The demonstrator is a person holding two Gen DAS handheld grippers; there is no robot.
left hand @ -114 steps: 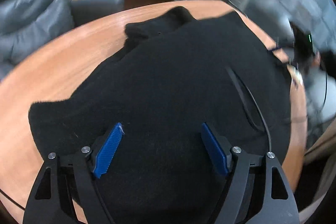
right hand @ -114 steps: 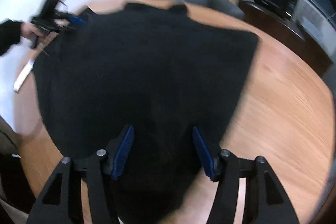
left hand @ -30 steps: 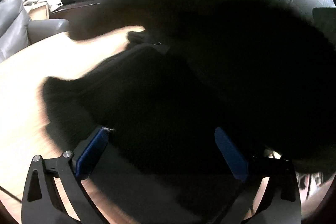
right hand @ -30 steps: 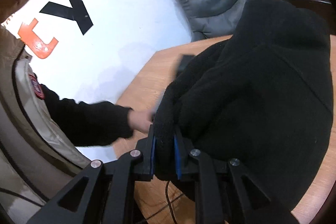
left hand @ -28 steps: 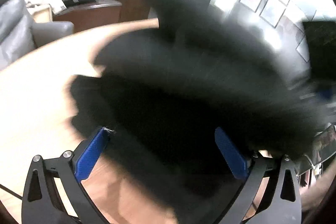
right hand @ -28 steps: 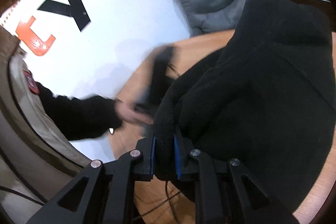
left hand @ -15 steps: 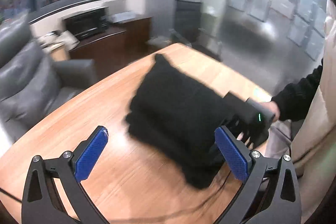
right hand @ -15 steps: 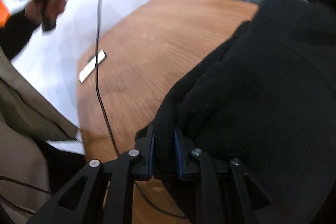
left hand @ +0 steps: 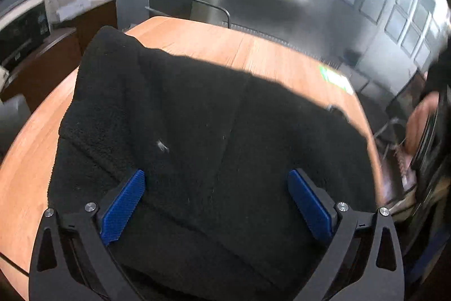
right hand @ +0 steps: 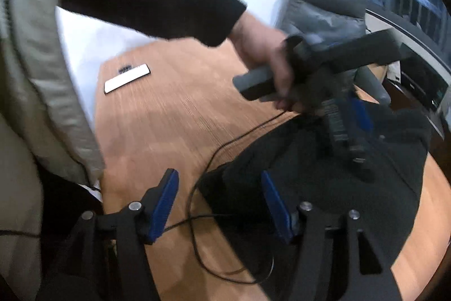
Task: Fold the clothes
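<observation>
Garment: thick black fleece garment (left hand: 214,131) is laid folded on round wooden counter (left hand: 270,55) | left gripper (left hand: 217,202): fingers apart above it, nothing held | right gripper (right hand: 220,205): fingers apart at its edge, nothing held | progress: judged nearly finished, only tidying left

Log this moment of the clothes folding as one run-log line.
step: fold clothes | black fleece garment: folded, on wooden table | left gripper: open, above garment | right gripper: open, at garment edge | holding: nothing
</observation>
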